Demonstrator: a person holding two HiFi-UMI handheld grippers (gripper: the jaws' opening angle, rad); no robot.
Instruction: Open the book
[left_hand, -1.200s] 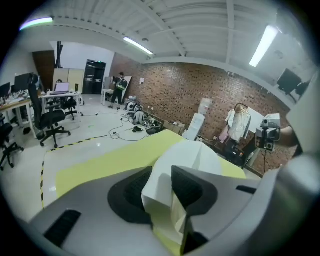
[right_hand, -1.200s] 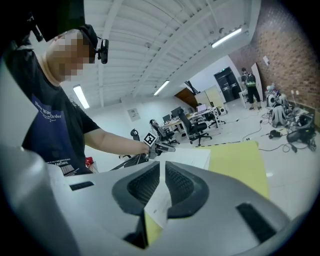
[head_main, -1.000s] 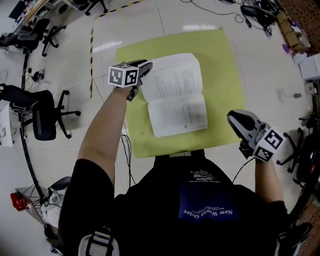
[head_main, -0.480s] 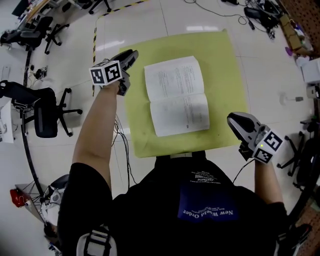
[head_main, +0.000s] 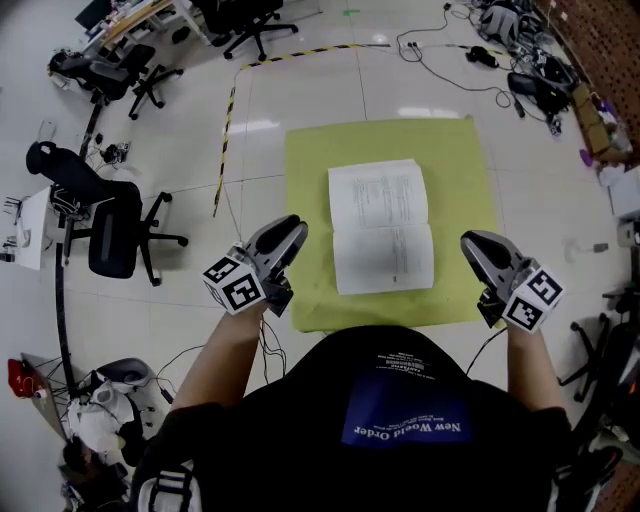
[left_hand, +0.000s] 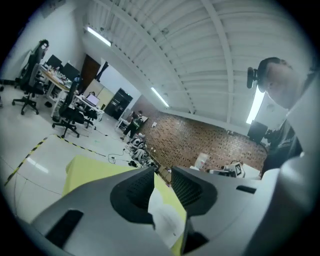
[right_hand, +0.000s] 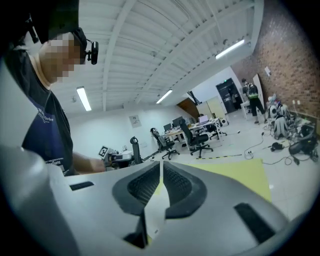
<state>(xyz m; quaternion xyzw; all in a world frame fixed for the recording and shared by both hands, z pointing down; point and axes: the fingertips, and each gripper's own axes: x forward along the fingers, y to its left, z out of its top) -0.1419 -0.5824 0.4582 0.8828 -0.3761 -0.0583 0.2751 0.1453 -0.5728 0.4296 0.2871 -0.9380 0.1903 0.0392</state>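
Observation:
The book lies open and flat on the yellow mat, white pages up. My left gripper hovers by the mat's near left corner, apart from the book, its jaws standing apart with nothing between them. In the left gripper view, the book and mat show through the gap of the left gripper. My right gripper hangs beside the mat's right edge, level with the book's near half, touching nothing. In the right gripper view, the right gripper has its pads drawn together, the book showing below.
Black office chairs stand on the white floor to the left. A yellow-black tape line runs along the floor beside the mat. Cables and gear lie at the far right. The person's torso fills the bottom edge.
The left gripper left the book's left page edge, swung out left, then drew back toward the person and rose. The book stays open. The right gripper lifted slightly.

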